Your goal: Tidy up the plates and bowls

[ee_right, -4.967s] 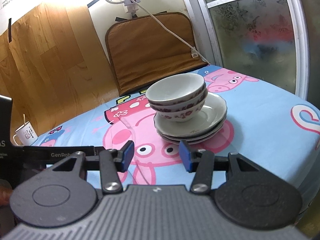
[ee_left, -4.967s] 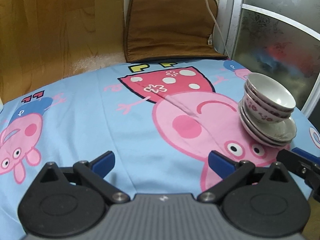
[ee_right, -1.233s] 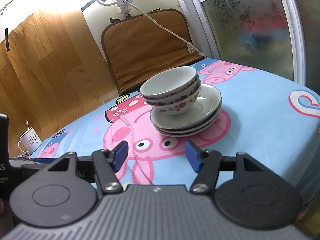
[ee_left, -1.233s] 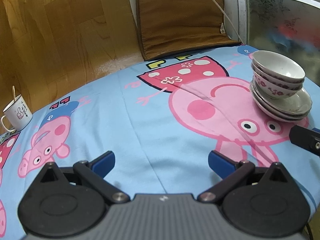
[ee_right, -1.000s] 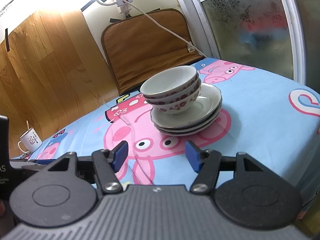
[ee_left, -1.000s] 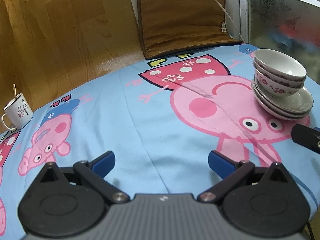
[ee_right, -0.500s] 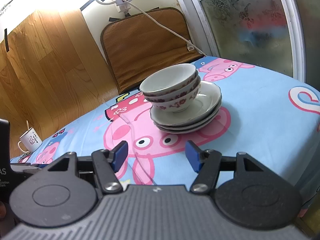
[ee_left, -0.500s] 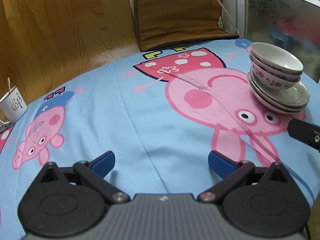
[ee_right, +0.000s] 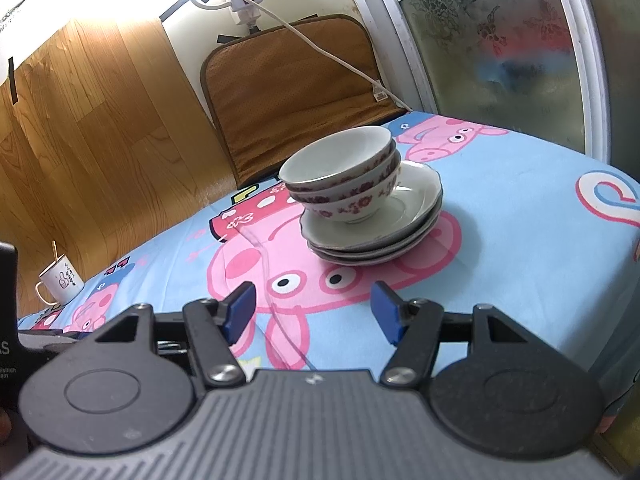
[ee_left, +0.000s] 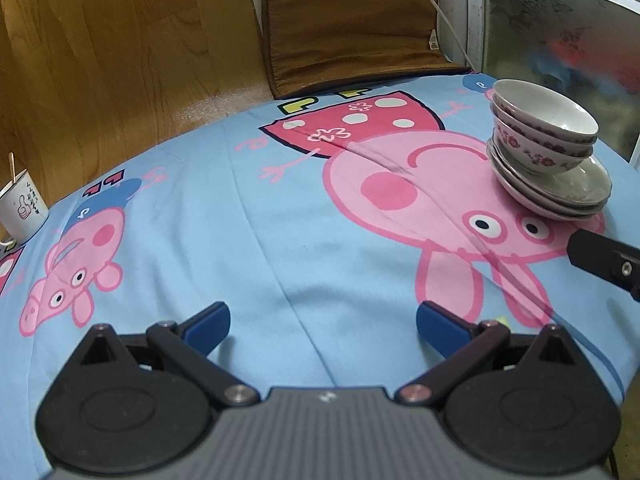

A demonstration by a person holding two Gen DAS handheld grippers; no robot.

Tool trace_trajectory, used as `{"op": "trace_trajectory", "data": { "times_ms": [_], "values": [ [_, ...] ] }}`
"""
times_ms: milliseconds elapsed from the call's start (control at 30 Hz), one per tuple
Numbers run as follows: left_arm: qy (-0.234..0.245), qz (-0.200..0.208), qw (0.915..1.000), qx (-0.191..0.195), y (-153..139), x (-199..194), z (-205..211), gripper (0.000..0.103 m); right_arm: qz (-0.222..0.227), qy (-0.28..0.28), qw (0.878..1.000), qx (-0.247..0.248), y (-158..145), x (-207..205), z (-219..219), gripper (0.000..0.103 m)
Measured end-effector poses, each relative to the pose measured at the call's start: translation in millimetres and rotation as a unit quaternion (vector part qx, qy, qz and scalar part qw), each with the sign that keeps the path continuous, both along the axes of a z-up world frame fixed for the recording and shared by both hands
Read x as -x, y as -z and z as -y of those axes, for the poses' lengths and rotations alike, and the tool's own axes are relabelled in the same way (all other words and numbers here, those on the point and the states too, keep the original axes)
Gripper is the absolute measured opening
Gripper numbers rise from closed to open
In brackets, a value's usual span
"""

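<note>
Nested white bowls with red flower trim (ee_right: 340, 176) (ee_left: 544, 128) sit on a pile of white plates (ee_right: 416, 200) (ee_left: 576, 192), all on a blue cartoon-pig cloth (ee_left: 280, 208). In the left wrist view the pile is at the far right. My left gripper (ee_left: 322, 326) hovers open over bare cloth, well short and left of it. In the right wrist view my right gripper (ee_right: 314, 312) is open, nothing between its blue pads, with the pile a short way ahead.
A white mug with a stick in it (ee_left: 22, 206) (ee_right: 60, 282) stands at the cloth's left edge. A brown pad (ee_right: 296, 92) leans on the back wall with a white cable across it. Frosted glass doors (ee_right: 500, 48) stand right. The right gripper's black body (ee_left: 604, 262) shows at the left view's right edge.
Over the last second both views hold almost still, the left view only tipping slightly. Five seconds ago the left gripper sat closer to the pile and the mug was out of view.
</note>
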State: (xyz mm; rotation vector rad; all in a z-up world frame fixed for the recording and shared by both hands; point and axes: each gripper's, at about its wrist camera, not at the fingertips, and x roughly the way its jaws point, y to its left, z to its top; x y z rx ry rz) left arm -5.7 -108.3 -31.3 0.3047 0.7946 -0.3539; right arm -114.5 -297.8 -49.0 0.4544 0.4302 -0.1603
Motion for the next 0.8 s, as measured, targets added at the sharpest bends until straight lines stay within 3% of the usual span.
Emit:
{"op": "trace_trajectory", "data": {
  "times_ms": [800],
  "values": [
    [0.000, -0.011, 0.9999, 0.000, 2.0, 1.9, -1.5, 0.103, 0.001, -0.001, 1.000, -0.001, -0.6, 1.8, -2.7, 0.066]
  ]
}}
